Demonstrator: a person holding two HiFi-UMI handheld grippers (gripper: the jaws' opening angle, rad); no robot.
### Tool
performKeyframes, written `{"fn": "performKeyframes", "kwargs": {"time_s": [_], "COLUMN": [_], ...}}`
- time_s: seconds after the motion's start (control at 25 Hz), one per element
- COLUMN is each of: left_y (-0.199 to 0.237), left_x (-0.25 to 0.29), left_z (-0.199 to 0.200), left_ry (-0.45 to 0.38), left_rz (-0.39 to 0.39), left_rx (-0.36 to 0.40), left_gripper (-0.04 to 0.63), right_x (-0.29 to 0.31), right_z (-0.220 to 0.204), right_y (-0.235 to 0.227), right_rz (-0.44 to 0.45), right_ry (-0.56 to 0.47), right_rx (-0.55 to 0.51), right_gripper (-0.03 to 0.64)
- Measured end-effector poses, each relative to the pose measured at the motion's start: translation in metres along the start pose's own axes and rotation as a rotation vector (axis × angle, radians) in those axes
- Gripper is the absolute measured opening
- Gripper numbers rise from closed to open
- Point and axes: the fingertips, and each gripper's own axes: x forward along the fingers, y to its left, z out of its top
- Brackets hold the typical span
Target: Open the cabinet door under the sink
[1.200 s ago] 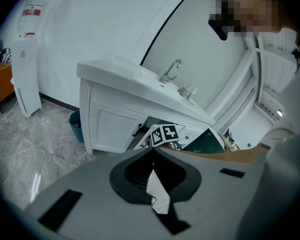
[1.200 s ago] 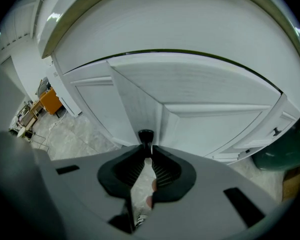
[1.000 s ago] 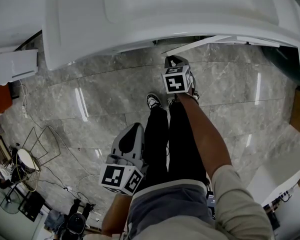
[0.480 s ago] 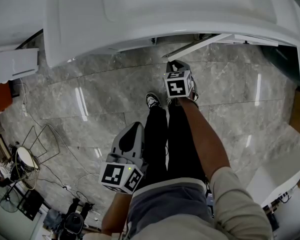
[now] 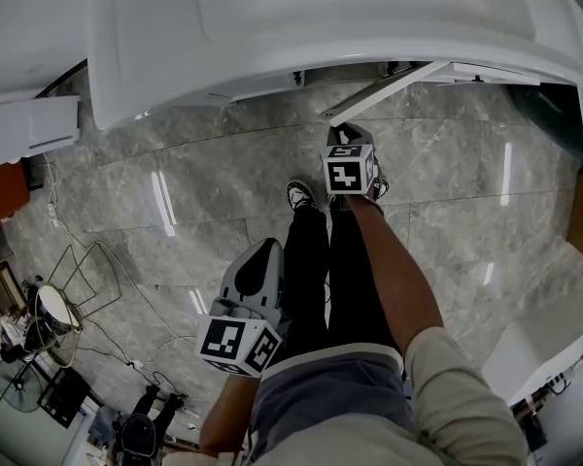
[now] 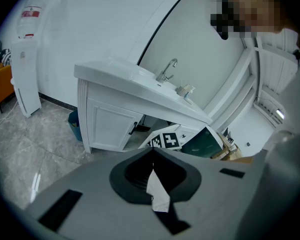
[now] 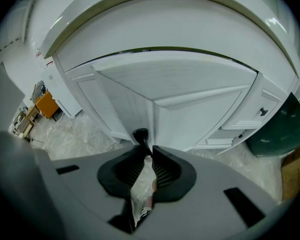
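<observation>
Cabinet door [image 5: 381,87]: partly open, swung out at an angle from under the front edge of the sink [image 5: 272,27]. Its free edge points towards you; the hinge looks to be on your right.

Step in hand, as I read it: the pull itself. The door is off its frame but not yet wide open.

Right gripper [image 7: 149,148]: jaws clamped on the dark handle [image 7: 139,135] at the door's free edge, gripping only at the very tips.

Left gripper [image 6: 152,153]: jaws together, nothing between them. It hangs low by your left leg, well apart from the cabinet.

Next move, judged: carry the right gripper round the door's arc, outward and towards the hinge side, not straight back. With only a tip grip, a straight pull could slip off the handle.

Count:
- sink: 1
- tap [image 6: 166,69]: 1
- cabinet doors in view: 2, the one in hand and a shut door [image 6: 112,126] beside it
- grippers: 2
- drawer front [image 7: 252,115] with a small dark knob: 1, on the far side of the open door
- dark green bin [image 7: 277,129]: 1, on the floor [image 5: 175,202] beside the cabinet
</observation>
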Motion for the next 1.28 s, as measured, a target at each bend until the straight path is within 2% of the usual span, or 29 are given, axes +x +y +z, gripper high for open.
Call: {"fn": "performKeyframes", "kwargs": {"time_s": [0.36,0.88,1.04,1.2,1.28], "left_y": [-0.002,0.0,0.0,0.001,0.002], "left_x": [0.001,-0.001,0.0,0.0,0.0], "left_z": [-0.001,0.003,0.004,0.004,0.005], "left_ry": [0.005,0.015,0.007,0.009,0.009], "left_rz": [-0.012,-0.008,-0.012,-0.015,-0.017], "left_rx": [-0.003,-0.009,-0.014,-0.022,-0.022], "left_gripper": [0.0,0.0,0.0,0.0,0.0], "right_x": [-0.008,-0.021,-0.025,-0.032,-0.036], "right_z": [-0.016,-0.039,-0.048,-0.061,-0.067], "right_y": [-0.009,-0.02,-0.027,-0.034,-0.039], "right_rz": [-0.054,-0.068,-0.077,-0.083,-0.092], "right_ry": [0.014,0.043,0.036,0.044,0.039], "right_rx": [0.106,0.121,0.16,0.156,0.192], "right_gripper": [0.055,0.055,0.055,0.054,0.054]}}
